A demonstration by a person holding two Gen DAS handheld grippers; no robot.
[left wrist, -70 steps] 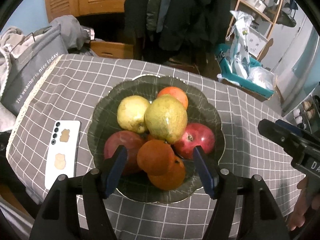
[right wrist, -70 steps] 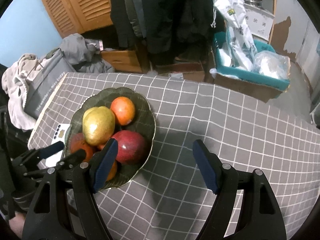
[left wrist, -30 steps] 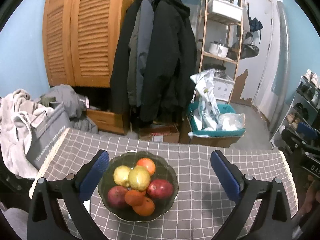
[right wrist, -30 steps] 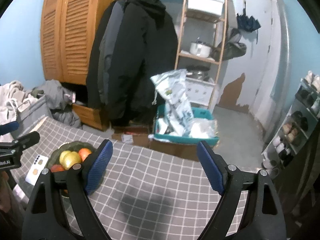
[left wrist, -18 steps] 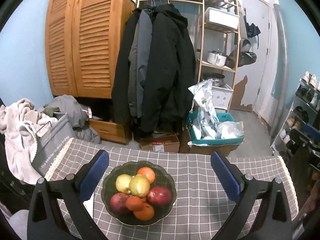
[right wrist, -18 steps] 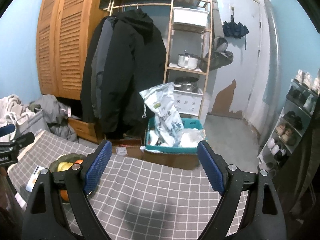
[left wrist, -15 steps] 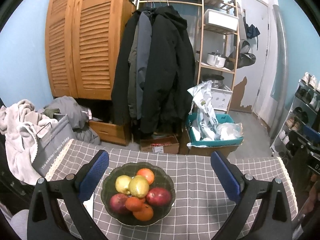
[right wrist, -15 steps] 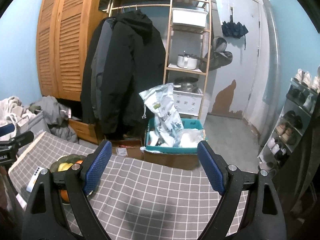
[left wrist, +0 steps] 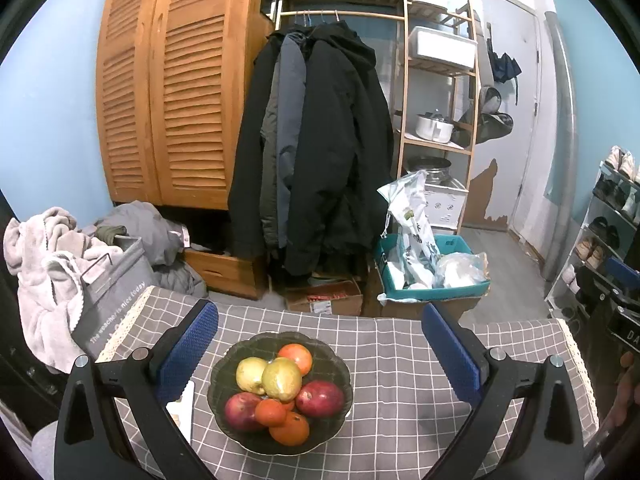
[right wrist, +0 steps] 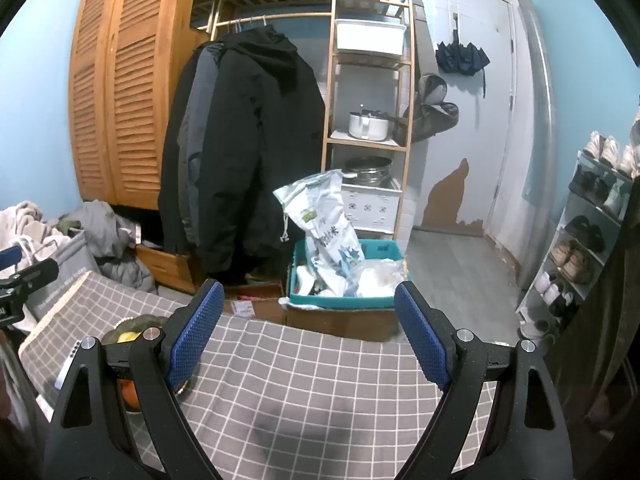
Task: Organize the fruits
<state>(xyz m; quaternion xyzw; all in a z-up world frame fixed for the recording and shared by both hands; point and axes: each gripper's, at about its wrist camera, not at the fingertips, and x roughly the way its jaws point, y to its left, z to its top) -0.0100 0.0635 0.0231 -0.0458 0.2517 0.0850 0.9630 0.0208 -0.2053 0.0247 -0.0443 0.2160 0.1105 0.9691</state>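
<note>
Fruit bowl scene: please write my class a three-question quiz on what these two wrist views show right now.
1. True or false: the left gripper is open and holds nothing.
2. Which fruit sits at the back of the bowl: A pear, B orange, C pomegranate?
3. What flat object lies on the tablecloth left of the bowl?

Key: 1 true. 2 B. 3 A white phone, partly hidden by a gripper finger.
</note>
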